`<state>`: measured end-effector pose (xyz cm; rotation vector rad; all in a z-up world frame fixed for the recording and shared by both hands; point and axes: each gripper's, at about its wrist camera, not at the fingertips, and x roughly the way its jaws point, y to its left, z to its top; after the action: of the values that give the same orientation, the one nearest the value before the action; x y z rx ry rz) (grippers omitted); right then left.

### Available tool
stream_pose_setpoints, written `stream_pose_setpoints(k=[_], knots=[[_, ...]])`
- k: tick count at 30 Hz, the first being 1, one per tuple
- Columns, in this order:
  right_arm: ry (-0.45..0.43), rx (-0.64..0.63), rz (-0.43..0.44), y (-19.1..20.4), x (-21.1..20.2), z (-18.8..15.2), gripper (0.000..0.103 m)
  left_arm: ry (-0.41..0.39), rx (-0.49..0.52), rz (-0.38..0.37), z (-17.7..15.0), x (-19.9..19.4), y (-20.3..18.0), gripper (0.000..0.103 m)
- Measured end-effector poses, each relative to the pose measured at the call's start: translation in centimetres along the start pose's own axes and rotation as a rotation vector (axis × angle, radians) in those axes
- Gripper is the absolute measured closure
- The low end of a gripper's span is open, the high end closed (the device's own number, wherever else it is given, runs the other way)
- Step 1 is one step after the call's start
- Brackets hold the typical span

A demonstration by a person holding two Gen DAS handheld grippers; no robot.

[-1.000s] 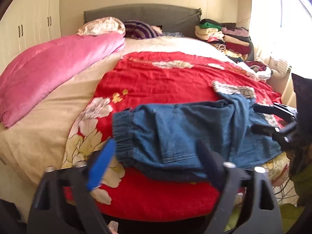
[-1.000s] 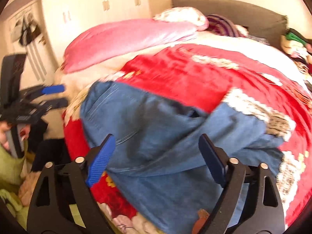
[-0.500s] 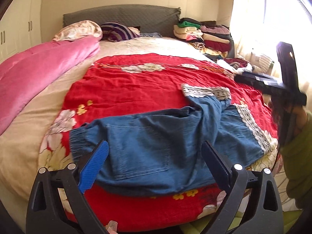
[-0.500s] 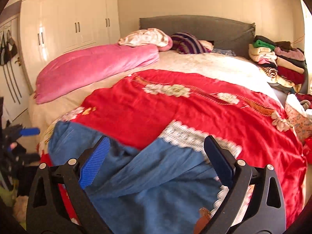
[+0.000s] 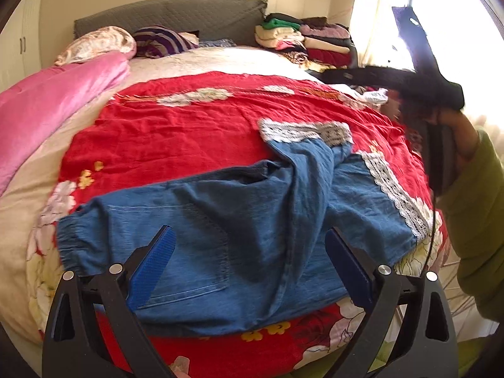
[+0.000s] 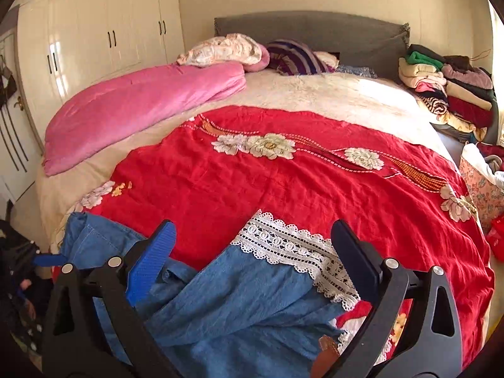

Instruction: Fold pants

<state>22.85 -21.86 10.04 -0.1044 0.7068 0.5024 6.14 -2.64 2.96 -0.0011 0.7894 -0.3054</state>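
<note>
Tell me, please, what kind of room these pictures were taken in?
Almost certainly a home bedroom: a wide bed with a grey padded headboard, cream built-in wardrobe doors along one wall, and a stack of folded clothes at the bed's far corner.

I can read no text, label, brand, number or sign in either wrist view. Ahead of my jaws, the denim pants point(image 5: 239, 236) show only plain stitching and white lace trim, and the brown patch point(image 6: 324, 359) at their near edge is too blurred for me to read anything on it. The red floral bedspread point(image 6: 283, 182) beyond the jaws carries flower patterns only, no lettering.
</note>
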Motion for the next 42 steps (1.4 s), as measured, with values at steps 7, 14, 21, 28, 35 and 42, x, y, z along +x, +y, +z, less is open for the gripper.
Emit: stream_pose_setpoints(k=[7,14,21,28,35,42], knots=[[0.122,-0.039,0.002,0.5,5.9,1.7,0.01,0.055,0.023,-0.057,-0.9,2.8,-1.6,0.009],[0.27,-0.071,0.026,0.6,12.1,2.2,0.01,0.088,0.022,-0.096,-0.9,5.0,-2.0,0.015],[0.352,-0.074,0.03,0.1,16.4,2.1,0.01,0.139,0.014,-0.153,-1.0,7.2,-2.2,0.041],[0.411,-0.101,0.023,-0.6,18.8,1.8,0.031,0.155,0.011,-0.187,-1.1,8.4,-1.9,0.041],[0.374,-0.019,0.114,-2.4,17.3,1.1,0.086,0.155,-0.014,-0.222,-1.0,8.6,-1.3,0.041],[0.23,0.062,0.133,-4.9,10.7,1.3,0.087,0.142,-0.019,-0.212,-1.1,8.4,-1.2,0.038]])
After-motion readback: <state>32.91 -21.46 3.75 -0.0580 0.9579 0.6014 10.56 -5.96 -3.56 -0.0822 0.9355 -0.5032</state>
